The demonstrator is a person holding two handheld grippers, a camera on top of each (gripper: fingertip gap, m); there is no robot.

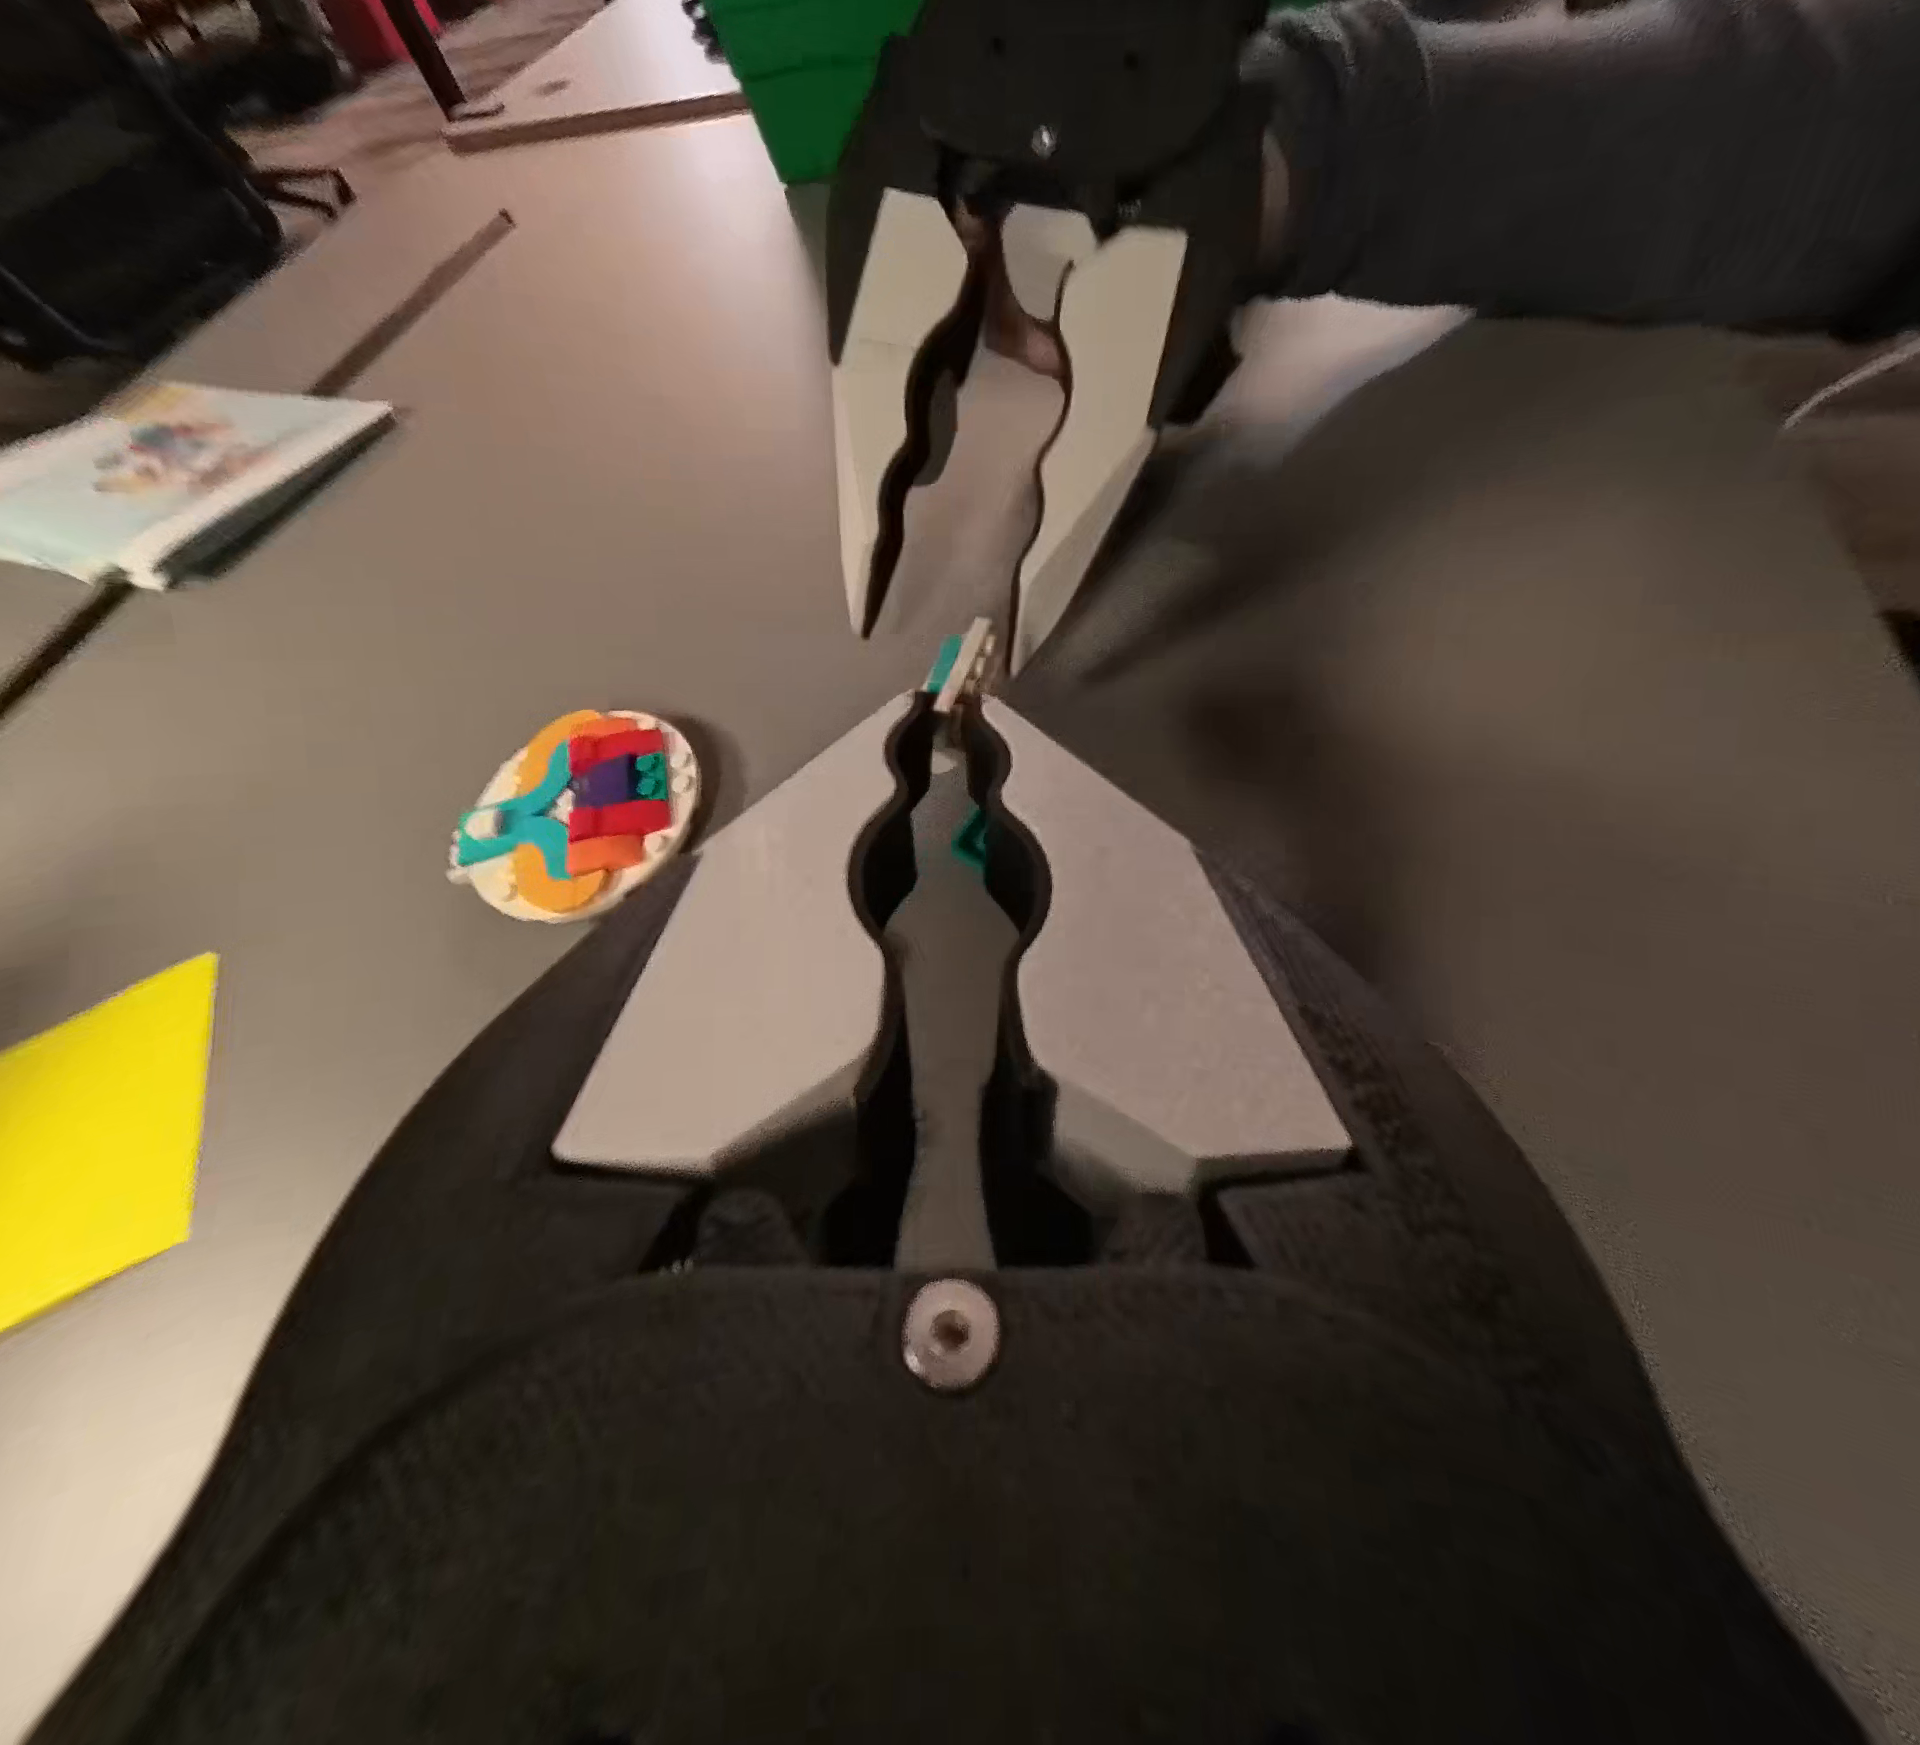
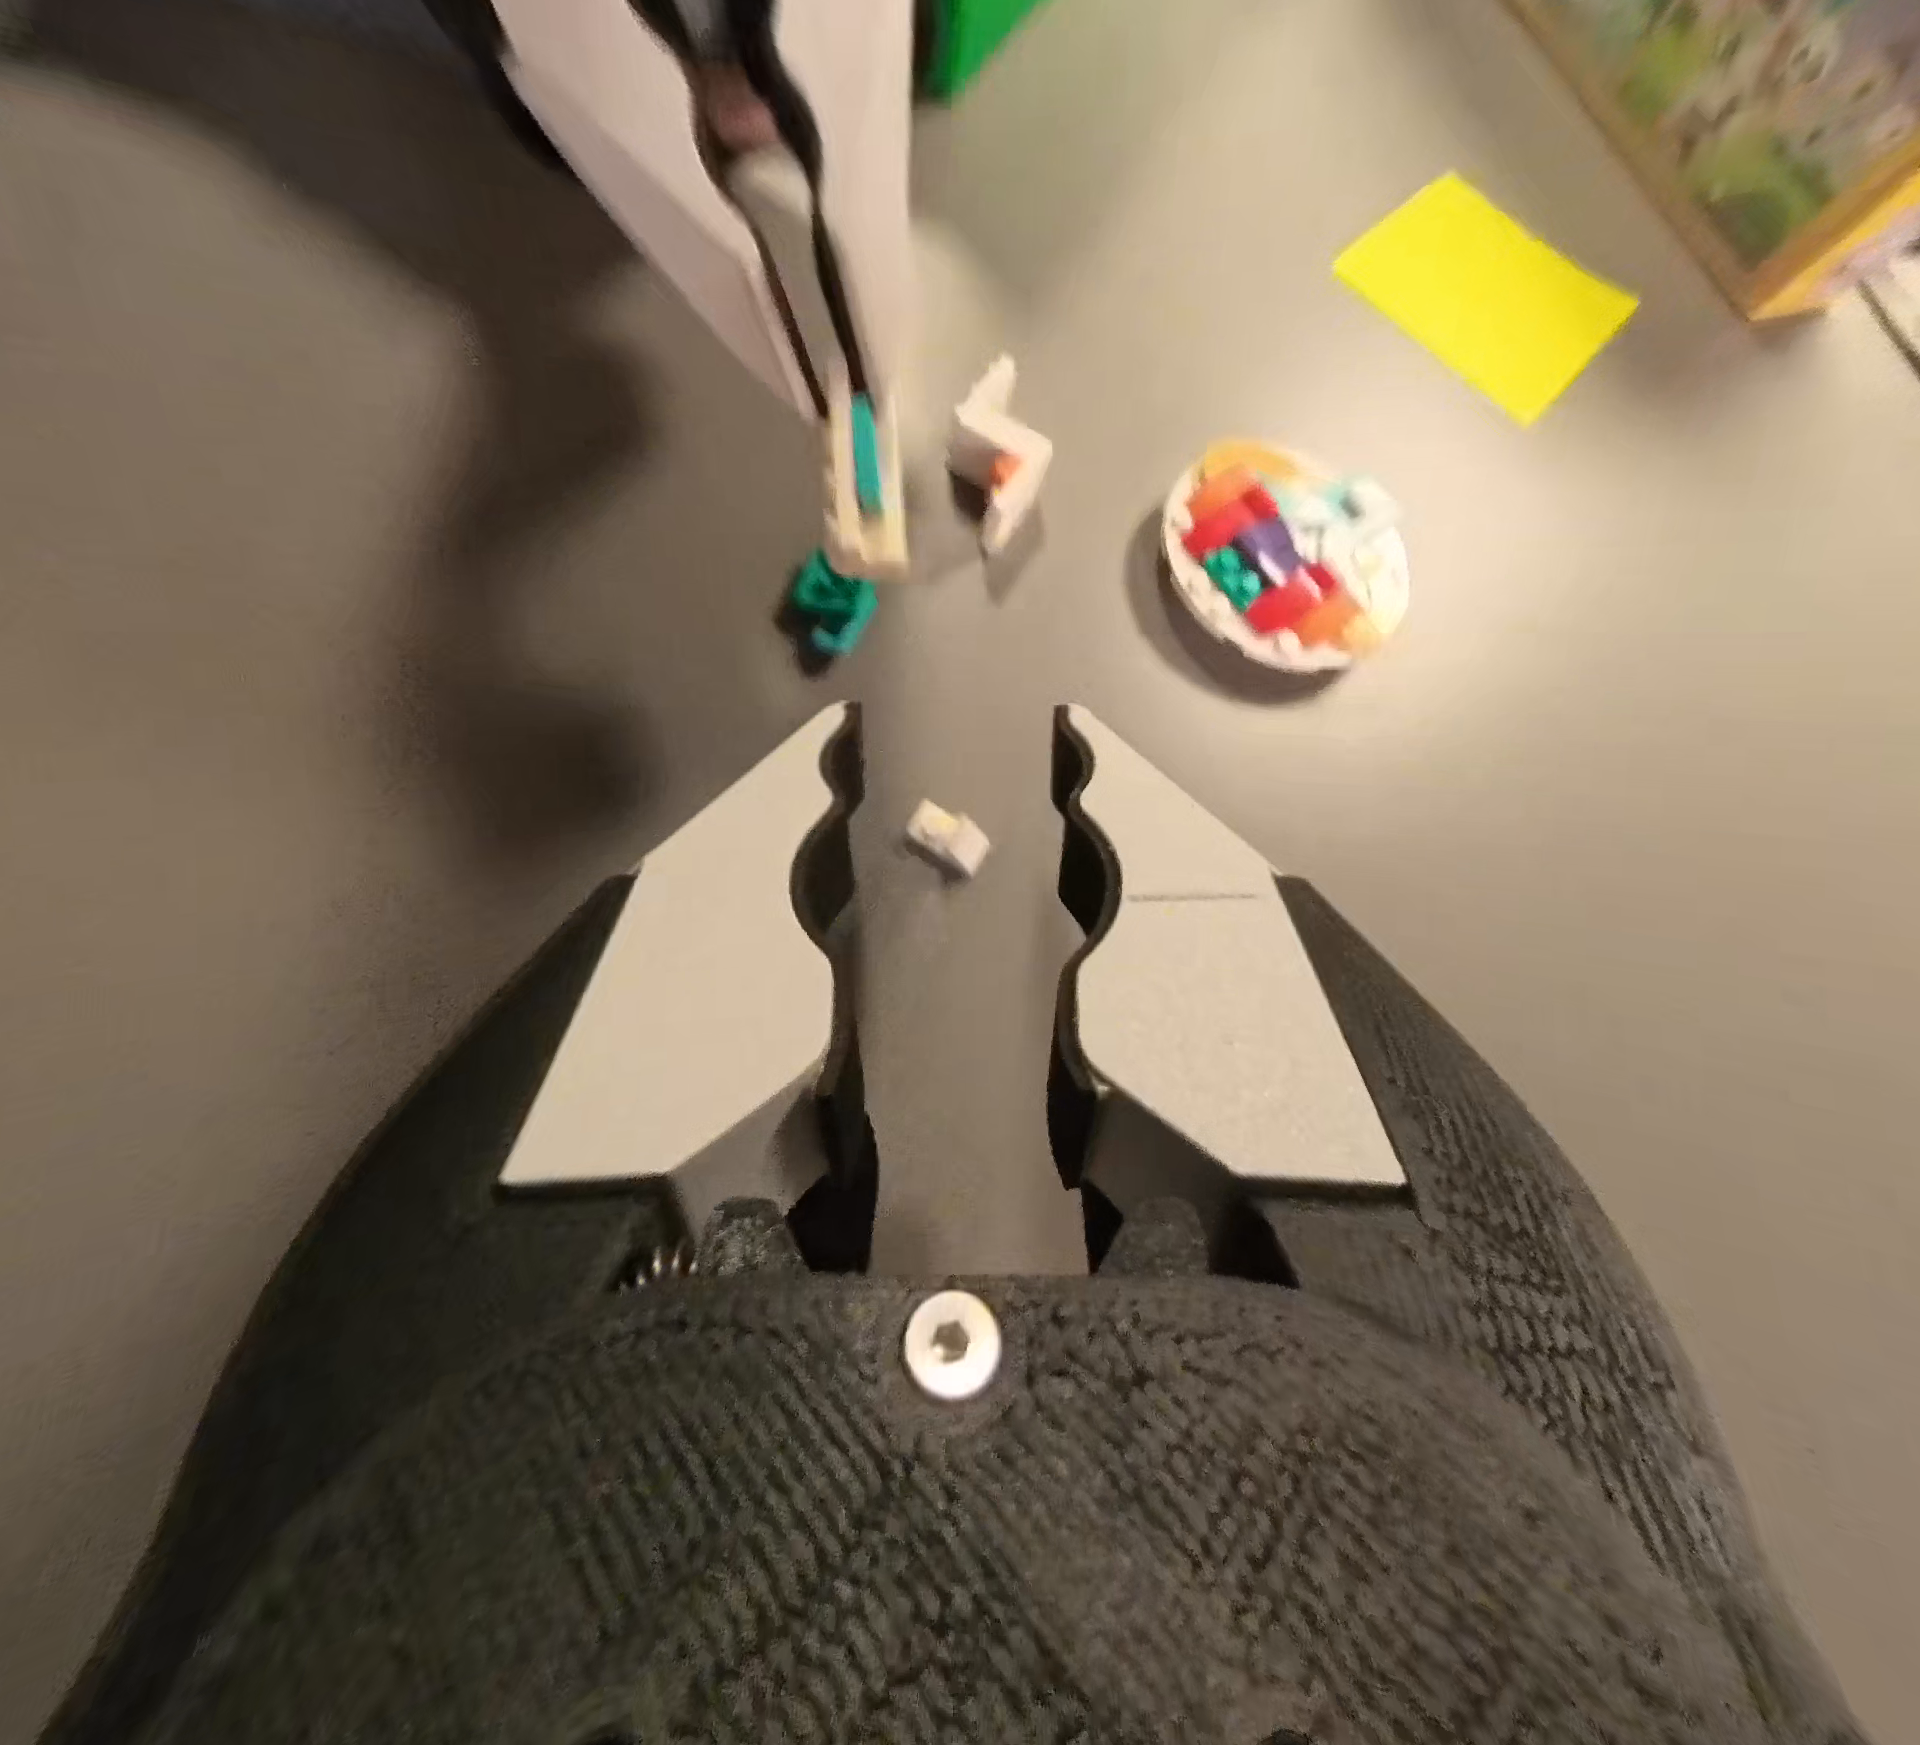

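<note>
While the left claw [image 1: 951,719] is pinched together on a small cream and teal brick piece [image 1: 961,672], that piece sticks out past its fingertips above the grey table [image 1: 623,407]. In the right wrist view the same piece [image 2: 864,490] hangs from the tips of the left claw [image 2: 847,407], just above a teal brick cluster [image 2: 828,612] lying on the table [image 2: 1455,864].

The right claw [image 2: 956,729] has its fingers well apart and holds nothing. Between them, on the table, lies a tiny pale brick [image 2: 945,838], touching neither finger. In the left wrist view the right claw [image 1: 940,630] points down toward the left claw's tips, one of its fingertips [image 1: 1013,646] very near the held piece; whether they touch is unclear. A dark sleeve [image 1: 1558,137] reaches in behind it from the right.

A round white plate of coloured bricks [image 1: 582,812] rests on the table left of the left claw, well clear of it; the right wrist view shows this plate [image 2: 1285,552] beyond and to the right of the right claw. A small white brick assembly [image 2: 1000,459] stands between the plate and the held piece. A yellow paper sheet [image 2: 1486,298] lies farther out, near a printed cardboard box [image 2: 1714,54]. A green bin [image 1: 810,33] stands at the far side of the table, and a booklet [image 1: 177,480] lies at the left.
</note>
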